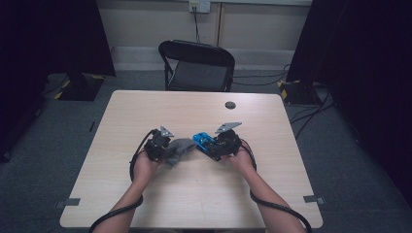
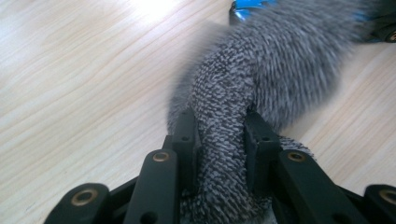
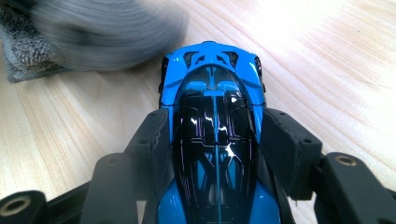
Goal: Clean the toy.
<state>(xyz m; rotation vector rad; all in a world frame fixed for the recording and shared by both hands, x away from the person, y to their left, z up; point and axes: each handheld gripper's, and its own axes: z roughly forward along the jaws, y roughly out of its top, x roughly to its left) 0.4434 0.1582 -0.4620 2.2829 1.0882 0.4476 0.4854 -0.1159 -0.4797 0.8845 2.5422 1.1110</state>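
Both pairs of jaws were clamped on something: those of the left gripper pinched a bunched fold of a grey knitted cloth, and those of the right gripper pressed against the two flanks of a blue toy car with a glossy black cabin. In the high view the two hands met just below the centre of the frame, over the middle of the pale wooden counter; the left gripper sat left of centre and the right gripper right of centre, with the cloth and the car between them. From there, whether cloth and car touched could not be told. In the left gripper view the cloth rose from the jaws toward the upper right of the frame, blurred there, and lay over part of the blue car at the top edge. In the right gripper view the car pointed toward the top of the frame, its nose just right of the blurred cloth in the upper left corner. Farther up the high view, a small dark round disc lay on the counter, and a black folding chair stood beyond the far edge.
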